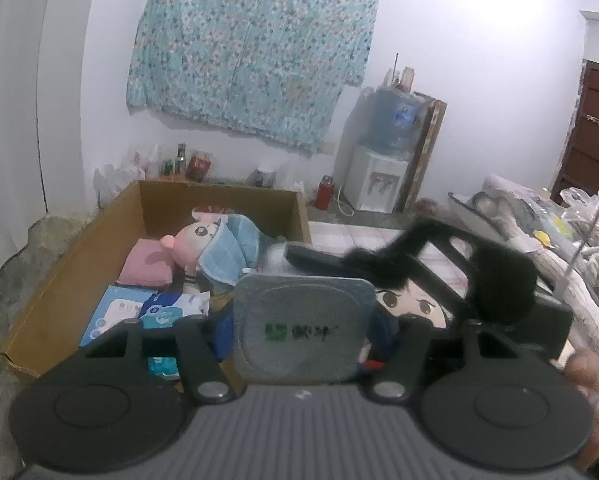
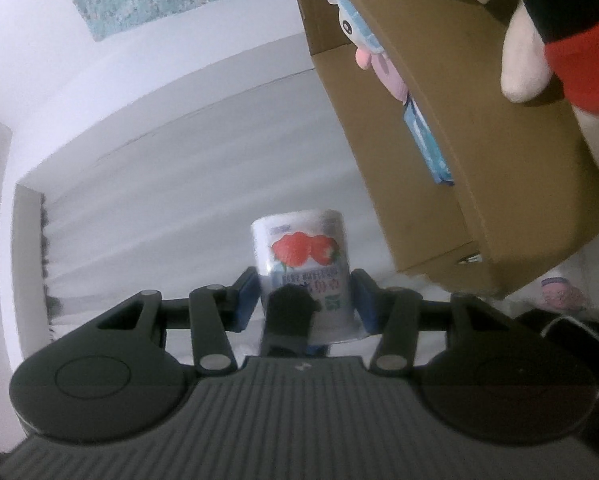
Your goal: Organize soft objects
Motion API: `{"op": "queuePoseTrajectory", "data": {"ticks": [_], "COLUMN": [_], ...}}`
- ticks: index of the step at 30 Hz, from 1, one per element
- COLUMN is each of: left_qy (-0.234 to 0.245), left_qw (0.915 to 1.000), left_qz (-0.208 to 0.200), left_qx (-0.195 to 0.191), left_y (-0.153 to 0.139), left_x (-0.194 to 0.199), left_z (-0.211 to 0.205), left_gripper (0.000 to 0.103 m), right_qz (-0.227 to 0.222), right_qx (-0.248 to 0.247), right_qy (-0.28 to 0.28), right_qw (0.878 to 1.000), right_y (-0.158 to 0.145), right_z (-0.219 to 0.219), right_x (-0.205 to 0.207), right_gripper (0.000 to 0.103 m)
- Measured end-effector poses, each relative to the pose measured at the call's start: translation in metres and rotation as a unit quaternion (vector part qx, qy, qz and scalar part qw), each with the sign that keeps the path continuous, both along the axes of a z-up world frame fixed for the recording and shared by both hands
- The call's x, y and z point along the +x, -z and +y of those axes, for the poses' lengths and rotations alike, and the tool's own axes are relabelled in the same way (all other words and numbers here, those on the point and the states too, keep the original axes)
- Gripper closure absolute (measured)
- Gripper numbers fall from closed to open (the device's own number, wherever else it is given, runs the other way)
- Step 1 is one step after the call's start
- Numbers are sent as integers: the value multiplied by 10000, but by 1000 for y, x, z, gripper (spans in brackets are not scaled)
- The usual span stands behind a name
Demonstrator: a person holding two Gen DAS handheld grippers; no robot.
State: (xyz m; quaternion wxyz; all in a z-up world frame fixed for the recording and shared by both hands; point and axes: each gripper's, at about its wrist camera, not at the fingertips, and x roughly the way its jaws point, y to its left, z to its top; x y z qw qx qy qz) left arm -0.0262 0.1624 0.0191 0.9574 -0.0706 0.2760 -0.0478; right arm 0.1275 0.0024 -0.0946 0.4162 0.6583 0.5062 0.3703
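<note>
In the left wrist view, a grey square pouch (image 1: 301,326) with a green logo is standing upright between the fingers of the left gripper (image 1: 299,344), filling the gap from side to side. The fingers are about half open, and the pouch's edges are hiding their pads, so I cannot tell whether they are pressing on it. Just behind the pouch, a black-haired doll (image 1: 427,288) is lying with its face peeking out on the right. Beyond it, a cardboard box (image 1: 79,256) is sitting open, holding a blue-hooded doll (image 1: 215,248), a pink cushion (image 1: 147,266) and blue-and-white tissue packs (image 1: 155,308).

In the right wrist view, which is strongly rolled, a wrapped paper roll (image 2: 303,264) printed with strawberries is sitting between the blue-padded fingers (image 2: 245,300) of the right gripper (image 2: 305,300). The fingers are about half open; the pads are flanking the roll's lower half, close against its sides, but the blur is leaving it unclear whether they are actually squeezing it. The cardboard box is showing to the upper right, and a black, red and white plush (image 2: 559,28) is resting beside its wall.
</note>
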Motion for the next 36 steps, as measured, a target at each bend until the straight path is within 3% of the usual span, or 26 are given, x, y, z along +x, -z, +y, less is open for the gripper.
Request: {"op": "queuePoseTrajectory", "data": {"ticks": [2, 5, 7, 10, 14, 21, 23, 27, 30, 34, 36], "left_qy": [47, 204, 197, 270, 248, 57, -67, -334, -416, -533, -571], "left_qw": [9996, 9938, 9884, 9798, 9598, 9429, 9412, 9448, 9450, 9572, 9660], "left_qz": [217, 797, 1225, 1766, 2675, 3301, 3334, 3247, 3217, 2821, 2498], "left_qx": [-146, -754, -878, -897, -811, -453, -551, -296, -415, -371, -346], "left_y": [-3, 2, 8, 24, 55, 97, 101, 97, 90, 67, 49], "left_x": [11, 35, 55, 87, 132, 178, 183, 185, 182, 166, 150], "left_z": [8, 29, 38, 46, 47, 39, 41, 43, 46, 42, 39], "left_gripper": [40, 40, 40, 40, 40, 39, 28, 25, 24, 17, 16], "right_qz": [-126, -466, -686, -814, -901, -786, -758, -834, -982, -1334, -1586], "right_qx": [-203, -583, -765, -942, -1159, -1333, -1388, -1492, -1625, -2147, -2633], "right_qy": [-2, 189, 389, 732, 1117, 1511, 1519, 1586, 1706, 1755, 1705], "right_qw": [9997, 9970, 9939, 9895, 9828, 9763, 9757, 9724, 9669, 9515, 9362], "right_y": [-1, -4, -7, -10, -12, 2, 7, 7, 0, -17, -26], "right_z": [-8, -27, -45, -79, -117, -156, -160, -168, -183, -206, -218], "right_x": [1, 2, 3, 2, -1, -9, -9, -11, -18, -35, -47], "right_gripper": [37, 36, 36, 35, 34, 31, 30, 29, 28, 27, 26]}}
